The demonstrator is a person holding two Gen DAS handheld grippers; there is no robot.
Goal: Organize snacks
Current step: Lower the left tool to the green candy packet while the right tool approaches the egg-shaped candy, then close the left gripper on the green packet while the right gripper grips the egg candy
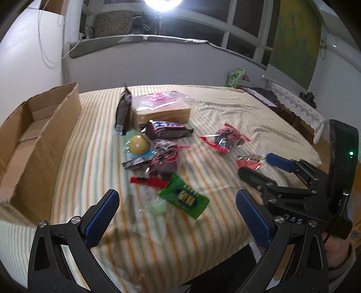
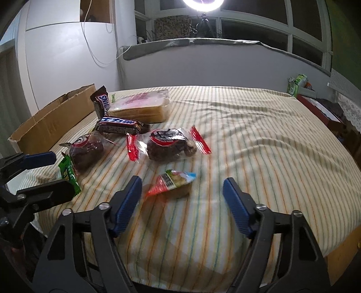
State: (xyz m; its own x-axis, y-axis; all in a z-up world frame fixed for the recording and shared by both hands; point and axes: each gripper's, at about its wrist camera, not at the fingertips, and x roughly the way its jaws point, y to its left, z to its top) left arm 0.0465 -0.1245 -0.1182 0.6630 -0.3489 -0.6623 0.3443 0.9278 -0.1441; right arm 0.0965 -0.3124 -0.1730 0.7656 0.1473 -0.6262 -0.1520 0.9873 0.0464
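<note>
Snacks lie scattered on a striped tablecloth [image 1: 214, 112]. My left gripper [image 1: 177, 204] is open and empty, just in front of a green packet [image 1: 183, 196] and a clear-wrapped pale sweet [image 1: 158, 208]. Beyond lie a dark cake pack [image 1: 164, 157], a yellow jelly cup [image 1: 137, 144], two Snickers bars [image 1: 167, 129] and a wrapped bread loaf [image 1: 160, 108]. My right gripper [image 2: 182, 191] is open and empty, just short of a small red and green packet [image 2: 173, 183]. A second dark cake pack [image 2: 169, 144] lies beyond it. The right gripper also shows in the left wrist view [image 1: 261, 164].
An open cardboard box [image 1: 29, 139] stands at the table's left edge. A side table with a lace cloth [image 1: 297, 106] and green packs [image 1: 235, 77] stand at the right. A ring light [image 2: 203, 3] shines from the windowsill behind.
</note>
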